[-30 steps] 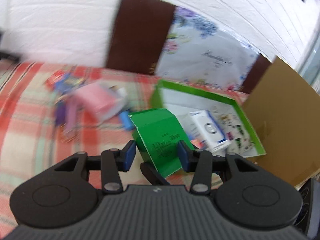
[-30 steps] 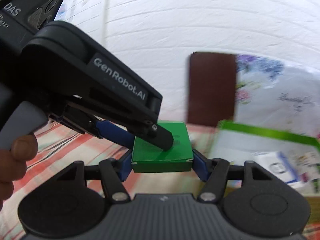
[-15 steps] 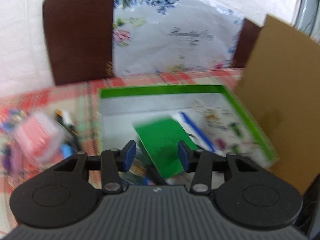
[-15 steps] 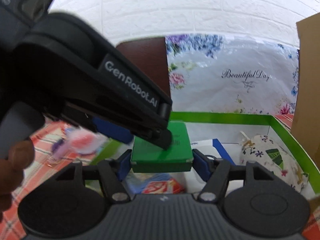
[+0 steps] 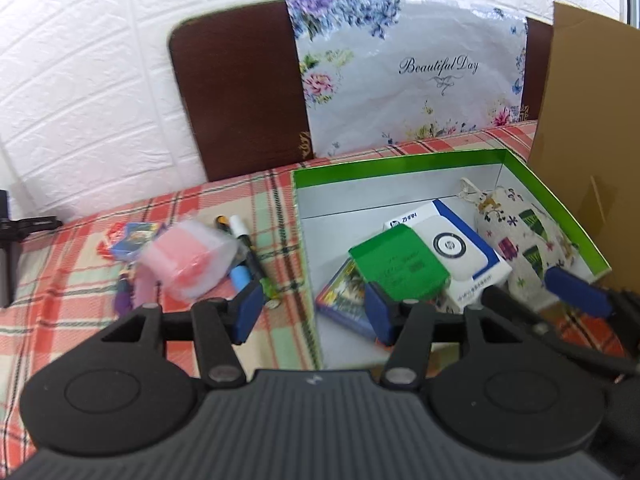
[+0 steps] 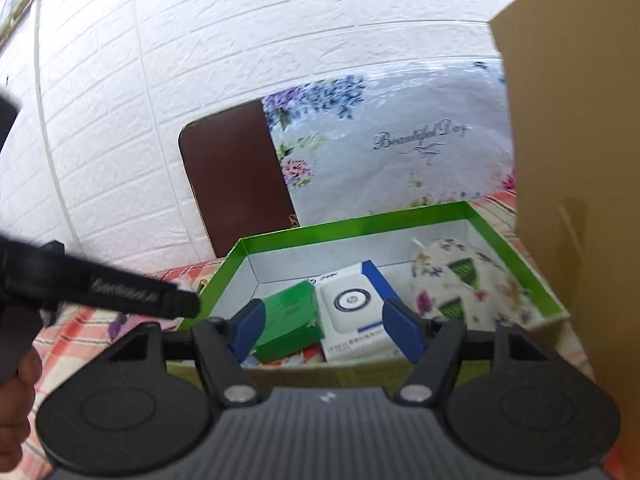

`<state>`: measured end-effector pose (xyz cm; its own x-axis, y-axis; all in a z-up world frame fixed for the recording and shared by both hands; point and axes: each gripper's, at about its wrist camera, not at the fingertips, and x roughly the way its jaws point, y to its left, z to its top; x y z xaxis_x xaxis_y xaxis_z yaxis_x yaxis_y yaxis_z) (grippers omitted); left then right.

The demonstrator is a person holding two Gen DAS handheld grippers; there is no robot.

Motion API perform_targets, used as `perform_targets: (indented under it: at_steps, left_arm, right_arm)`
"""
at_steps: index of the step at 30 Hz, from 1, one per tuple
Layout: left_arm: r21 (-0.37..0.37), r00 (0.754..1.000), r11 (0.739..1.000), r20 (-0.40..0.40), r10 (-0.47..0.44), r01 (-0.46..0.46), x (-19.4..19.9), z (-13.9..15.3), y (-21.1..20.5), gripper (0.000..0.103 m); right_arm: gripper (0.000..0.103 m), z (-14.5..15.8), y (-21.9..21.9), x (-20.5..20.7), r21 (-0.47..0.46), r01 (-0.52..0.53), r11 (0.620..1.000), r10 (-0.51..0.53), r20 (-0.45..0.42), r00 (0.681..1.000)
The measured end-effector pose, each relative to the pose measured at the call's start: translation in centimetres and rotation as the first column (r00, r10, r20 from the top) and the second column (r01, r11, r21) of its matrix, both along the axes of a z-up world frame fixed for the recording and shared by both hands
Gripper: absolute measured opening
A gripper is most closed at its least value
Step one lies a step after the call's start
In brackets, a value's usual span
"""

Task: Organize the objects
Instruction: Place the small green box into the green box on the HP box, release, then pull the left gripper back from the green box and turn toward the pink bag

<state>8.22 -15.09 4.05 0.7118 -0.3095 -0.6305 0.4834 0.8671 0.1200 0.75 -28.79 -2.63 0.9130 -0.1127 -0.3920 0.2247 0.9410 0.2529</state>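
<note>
The small green box [image 5: 400, 268] [image 6: 288, 316] lies tilted inside the green-rimmed tray [image 5: 400, 160] [image 6: 360, 220], resting on a white box with blue trim [image 5: 452, 248] [image 6: 352, 304] and a colourful card box [image 5: 344, 296]. My left gripper [image 5: 313, 310] hovers over the tray's left wall; its jaws are opening and nothing is between them. My right gripper [image 6: 326, 330] is open at the tray's near wall, with the green box lying beyond its left pad and free of both pads. A printed cloth pouch [image 5: 520, 236] [image 6: 460, 280] fills the tray's right side.
On the plaid cloth left of the tray lie a pink item in clear wrap [image 5: 188, 260], markers [image 5: 244, 240] and a card pack [image 5: 128, 236]. A tall cardboard box [image 5: 592, 140] stands to the right. A floral bag [image 5: 400, 80] leans on a brown chair back [image 5: 240, 92].
Both grippers carried the green box rightward from above the cloth to the tray, then opened. The box dropped out of both grips and now rests in the tray.
</note>
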Motion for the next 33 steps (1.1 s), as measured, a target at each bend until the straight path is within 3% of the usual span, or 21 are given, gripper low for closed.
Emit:
perform_targets:
  at_steps: [4, 7, 17, 23, 33]
  left_arm:
    - [-0.02, 1.0, 1.0, 0.011, 0.011, -0.011, -2.0, 0.4, 1.7, 0.062]
    - [-0.024, 1.0, 1.0, 0.021, 0.019, -0.018, -3.2, 0.4, 2.8, 0.07]
    - [-0.049, 0.997, 0.998, 0.065, 0.052, -0.049, -6.0, 0.6, 6.1, 0.097]
    - [-0.069, 0.995, 0.996, 0.08, 0.057, -0.051, -6.8, 0.7, 7.3, 0.103]
    - [-0.059, 0.994, 0.997, 0.092, 0.064, -0.059, -7.0, 0.6, 7.9, 0.103]
  right_arm:
    - [0.069, 0.9, -0.2, -2.4, 0.073, 0.008, 0.997, -0.008, -0.003, 1.0]
    - [0.071, 1.5, 0.1, -3.9, 0.115, 0.004, 0.993, -0.004, 0.005, 1.0]
    - [0.073, 3.5, 4.1, -6.1, 0.095, -0.043, 0.995, 0.04, 0.039, 0.998]
    - [0.076, 4.1, 5.5, -6.6, 0.078, -0.047, 0.996, 0.044, 0.043, 0.998]
    - [0.077, 4.5, 6.5, -6.8, 0.062, -0.04, 0.997, 0.037, 0.052, 0.998]
